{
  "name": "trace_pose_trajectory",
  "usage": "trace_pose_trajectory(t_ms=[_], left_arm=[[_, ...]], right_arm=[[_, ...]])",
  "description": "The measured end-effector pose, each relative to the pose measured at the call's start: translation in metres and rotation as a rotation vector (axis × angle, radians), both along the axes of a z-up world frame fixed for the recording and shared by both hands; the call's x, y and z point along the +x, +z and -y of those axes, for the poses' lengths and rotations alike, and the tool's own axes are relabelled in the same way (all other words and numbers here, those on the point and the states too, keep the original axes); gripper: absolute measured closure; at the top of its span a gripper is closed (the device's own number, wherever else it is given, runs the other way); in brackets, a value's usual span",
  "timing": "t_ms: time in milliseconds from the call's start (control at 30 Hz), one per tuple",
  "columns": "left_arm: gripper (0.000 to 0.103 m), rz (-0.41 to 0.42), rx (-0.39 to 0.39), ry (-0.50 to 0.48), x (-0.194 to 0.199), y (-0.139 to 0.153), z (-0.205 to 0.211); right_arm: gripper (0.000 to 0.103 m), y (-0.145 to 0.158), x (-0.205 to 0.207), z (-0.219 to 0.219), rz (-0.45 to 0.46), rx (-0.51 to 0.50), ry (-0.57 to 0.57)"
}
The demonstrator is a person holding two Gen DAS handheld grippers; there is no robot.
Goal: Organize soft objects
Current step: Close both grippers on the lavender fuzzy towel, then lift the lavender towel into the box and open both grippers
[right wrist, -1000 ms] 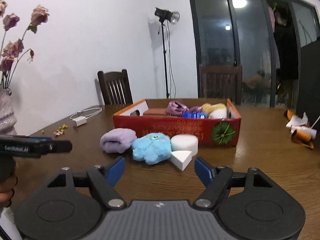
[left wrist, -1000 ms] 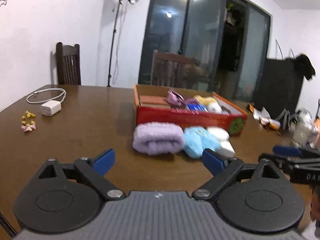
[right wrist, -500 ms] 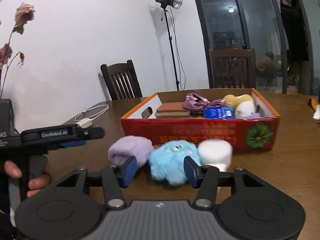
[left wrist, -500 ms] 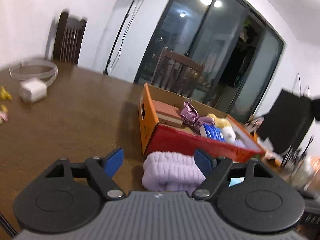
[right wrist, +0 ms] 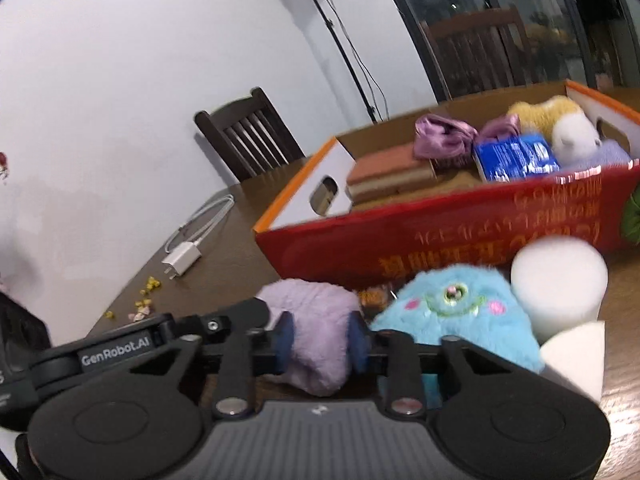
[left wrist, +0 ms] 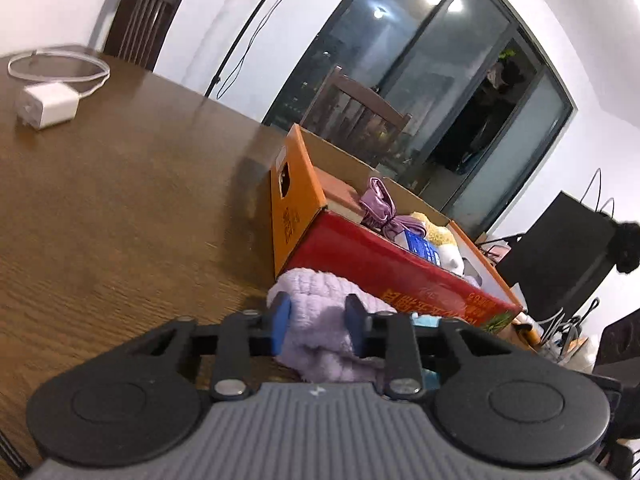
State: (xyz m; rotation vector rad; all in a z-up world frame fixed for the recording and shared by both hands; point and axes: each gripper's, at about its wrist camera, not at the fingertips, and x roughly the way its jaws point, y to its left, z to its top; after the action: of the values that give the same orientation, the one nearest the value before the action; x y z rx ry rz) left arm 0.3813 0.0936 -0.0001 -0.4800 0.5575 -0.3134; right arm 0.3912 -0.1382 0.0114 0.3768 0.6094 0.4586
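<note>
A rolled lilac fluffy towel (left wrist: 320,320) lies on the wooden table in front of the red and orange box (left wrist: 400,264). My left gripper (left wrist: 318,322) is shut on one end of it. In the right wrist view my right gripper (right wrist: 320,338) is shut on the same lilac towel (right wrist: 316,340). The left gripper's body (right wrist: 112,350) shows at the left there. A blue furry monster toy (right wrist: 456,316), a white foam cylinder (right wrist: 558,284) and a white foam wedge (right wrist: 576,356) lie beside the towel. The box (right wrist: 440,228) holds several soft items.
A white charger with cable (left wrist: 48,106) lies at the far left of the table (left wrist: 120,208). Small yellow and pink bits (right wrist: 144,308) lie near it. Dark wooden chairs (right wrist: 248,136) stand behind the table. A black bag (left wrist: 560,252) stands at the right.
Both grippers have moved down and forward to the lilac towel and closed their jaws on it. Both views are now tilted.
</note>
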Motion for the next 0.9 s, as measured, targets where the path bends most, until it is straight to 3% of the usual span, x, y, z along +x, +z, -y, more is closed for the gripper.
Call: trace_pose_trajectory(t_ms=[67, 133, 233, 400, 433, 533, 567, 633, 733, 833, 900], left_arm=[[0.084, -0.003, -0.022, -0.01, -0.006, 0.002, -0.002], [0.085, -0.008, -0.056, -0.028, -0.023, 0.006, -0.001], [0.085, -0.037, -0.027, -0.032, -0.064, 0.008, 0.018], [0.083, -0.051, -0.04, -0.115, -0.12, 0.006, 0.042], [0.079, -0.046, -0.04, -0.135, -0.123, 0.007, 0.042], [0.05, -0.061, 0.011, -0.157, -0.123, 0.008, 0.047], [0.048, -0.082, 0.032, -0.142, -0.12, 0.008, 0.049], [0.048, -0.102, 0.049, -0.123, -0.116, 0.006, 0.051], [0.05, -0.115, 0.012, -0.119, -0.112, 0.003, 0.05], [0.068, -0.139, 0.006, -0.136, -0.107, -0.002, 0.052], [0.07, -0.146, 0.01, -0.137, -0.107, -0.003, 0.054]], right_arm=[[0.084, 0.0, -0.006, 0.004, -0.003, 0.018, 0.001], [0.084, 0.004, -0.018, 0.013, -0.006, 0.048, 0.013], [0.084, 0.012, -0.044, 0.031, -0.02, 0.077, 0.066], [0.084, 0.01, -0.099, 0.065, -0.076, 0.025, 0.107], [0.083, 0.009, -0.106, 0.07, -0.084, 0.018, 0.106], [0.078, 0.005, -0.12, 0.076, -0.068, -0.036, 0.069], [0.078, 0.004, -0.121, 0.077, -0.063, -0.046, 0.055], [0.078, 0.003, -0.121, 0.078, -0.055, -0.043, 0.051], [0.077, 0.0, -0.12, 0.074, -0.04, -0.067, 0.048], [0.077, -0.005, -0.119, 0.071, -0.04, -0.081, 0.05], [0.078, -0.008, -0.119, 0.071, -0.043, -0.081, 0.052]])
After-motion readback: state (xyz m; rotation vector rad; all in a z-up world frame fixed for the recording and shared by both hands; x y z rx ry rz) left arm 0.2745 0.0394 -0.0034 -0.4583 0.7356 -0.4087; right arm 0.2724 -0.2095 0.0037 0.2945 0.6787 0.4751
